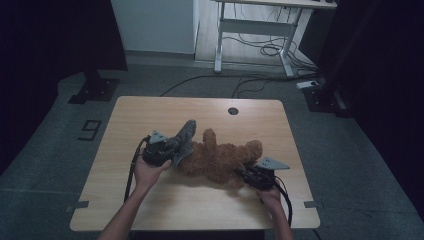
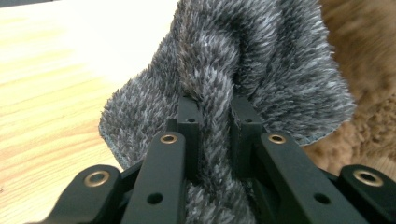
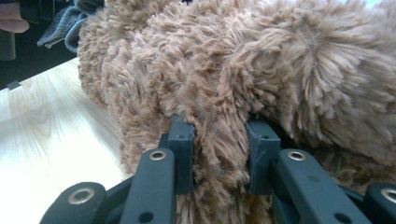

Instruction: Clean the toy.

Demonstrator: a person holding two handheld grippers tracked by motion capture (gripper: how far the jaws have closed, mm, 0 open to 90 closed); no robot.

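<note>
A brown plush teddy bear [image 1: 220, 159] lies on its side in the middle of the wooden table [image 1: 150, 115]. A grey fuzzy sock [image 1: 184, 137] sits at the bear's left end, over one of its limbs. My left gripper [image 1: 167, 150] is shut on the grey sock [image 2: 243, 60]; its fabric is bunched between the jaws, with brown fur [image 2: 369, 56] just behind. My right gripper [image 1: 246, 172] is shut on the bear's brown fur [image 3: 243, 84] at its right end, with a tuft pinched between the pads.
A round cable hole [image 1: 233, 111] lies near the table's far edge. Behind the table stand a white desk frame [image 1: 250, 30] with loose cables [image 1: 265, 50] on the floor. A dark stand base [image 1: 95, 90] sits at the far left.
</note>
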